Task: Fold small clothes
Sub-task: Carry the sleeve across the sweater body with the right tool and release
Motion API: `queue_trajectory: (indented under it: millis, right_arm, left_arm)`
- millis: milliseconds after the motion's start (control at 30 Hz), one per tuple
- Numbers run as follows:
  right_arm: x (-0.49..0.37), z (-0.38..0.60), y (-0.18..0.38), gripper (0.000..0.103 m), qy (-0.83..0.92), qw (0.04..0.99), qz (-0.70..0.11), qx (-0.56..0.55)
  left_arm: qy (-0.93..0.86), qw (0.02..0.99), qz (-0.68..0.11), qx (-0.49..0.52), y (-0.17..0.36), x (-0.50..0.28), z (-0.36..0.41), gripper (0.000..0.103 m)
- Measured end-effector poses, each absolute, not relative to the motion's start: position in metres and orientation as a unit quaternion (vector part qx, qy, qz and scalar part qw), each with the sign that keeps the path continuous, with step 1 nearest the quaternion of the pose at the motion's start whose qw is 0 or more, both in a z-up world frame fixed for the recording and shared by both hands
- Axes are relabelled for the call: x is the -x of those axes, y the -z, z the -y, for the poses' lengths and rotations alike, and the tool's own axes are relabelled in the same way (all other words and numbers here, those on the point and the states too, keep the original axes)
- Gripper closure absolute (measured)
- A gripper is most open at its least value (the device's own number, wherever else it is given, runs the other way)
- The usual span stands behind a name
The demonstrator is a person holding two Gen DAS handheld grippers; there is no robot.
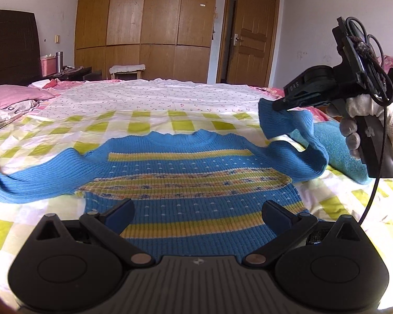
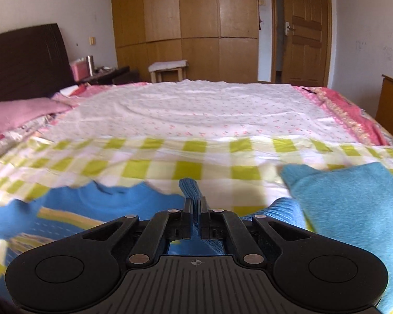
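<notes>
A small blue knit sweater (image 1: pixel 188 180) with yellow and patterned stripes lies flat, front up, on the checked bedspread (image 1: pixel 175 123). Its left sleeve (image 1: pixel 26 180) stretches out to the left. My left gripper (image 1: pixel 197 212) is open and empty, just above the sweater's hem. My right gripper (image 1: pixel 276 104) is shut on the cuff of the right sleeve (image 1: pixel 288 123) and holds it lifted above the bed, the sleeve looping up from the shoulder. In the right wrist view the right gripper (image 2: pixel 195 204) pinches the blue cuff (image 2: pixel 190 187), with the sweater body (image 2: pixel 97 204) blurred below left.
A folded teal garment (image 2: pixel 353 209) lies on the bed to the right of the sweater; it also shows in the left wrist view (image 1: pixel 340 149). A pink pillow (image 1: pixel 10 99) lies at far left. A wardrobe (image 1: pixel 149 23), stool (image 1: pixel 127 69) and door (image 1: pixel 251 34) stand beyond the bed.
</notes>
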State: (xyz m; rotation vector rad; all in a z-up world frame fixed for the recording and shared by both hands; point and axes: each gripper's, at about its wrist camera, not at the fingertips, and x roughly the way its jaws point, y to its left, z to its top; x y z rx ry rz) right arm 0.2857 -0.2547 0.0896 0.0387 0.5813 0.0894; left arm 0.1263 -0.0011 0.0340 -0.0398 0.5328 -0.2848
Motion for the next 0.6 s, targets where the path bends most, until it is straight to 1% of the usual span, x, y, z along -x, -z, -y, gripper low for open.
queue_trajectory:
  millis: [167,333,600]
  right_arm:
    - [-0.290,0.200,-0.093,0.101,-0.100,0.950,-0.286,-0.068]
    - [-0.299,0.148,-0.075,0.101,-0.125,0.942,-0.300,-0.081]
    - [-0.307,0.086,-0.035,0.101,-0.149,0.933,-0.324,-0.048]
  left_arm:
    - [0.127,0.958,-0.252,0.040,-0.038,-0.123,-0.025,0.000]
    - [0.118,0.961,-0.243,0.056,-0.037,-0.125,-0.043,0.000]
    - [0.109,0.962,-0.243,0.061,-0.031,-0.129,-0.062,0.000]
